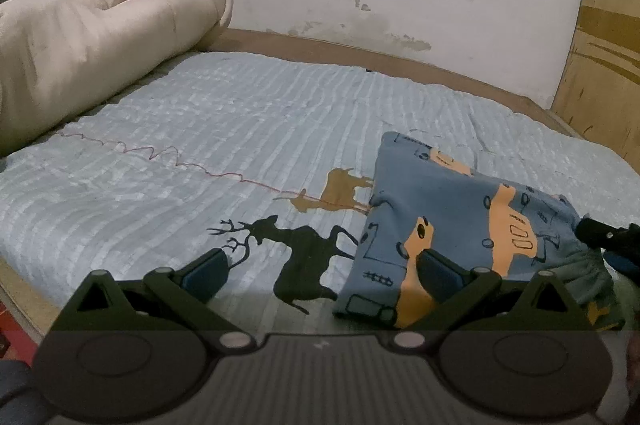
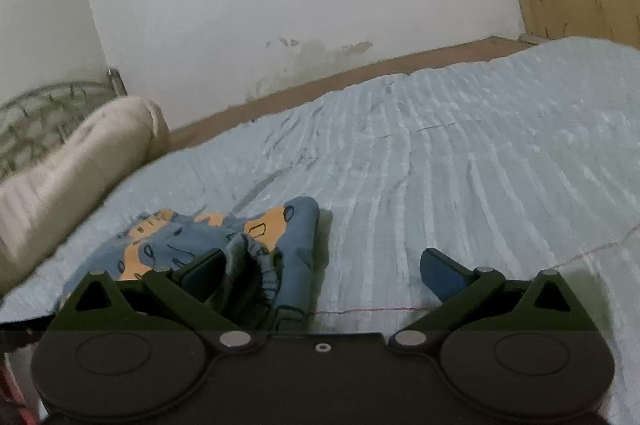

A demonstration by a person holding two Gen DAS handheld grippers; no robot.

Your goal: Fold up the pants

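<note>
Folded pants lie on the bed toward its near edge, long axis running away from that edge. Both hand-held grippers are spread wide and empty: left hand-held gripper has the bundle at its right finger, right hand-held gripper at its left. Open bedspread surrounds the bundle.

Pants partly behind left tongs
</note>
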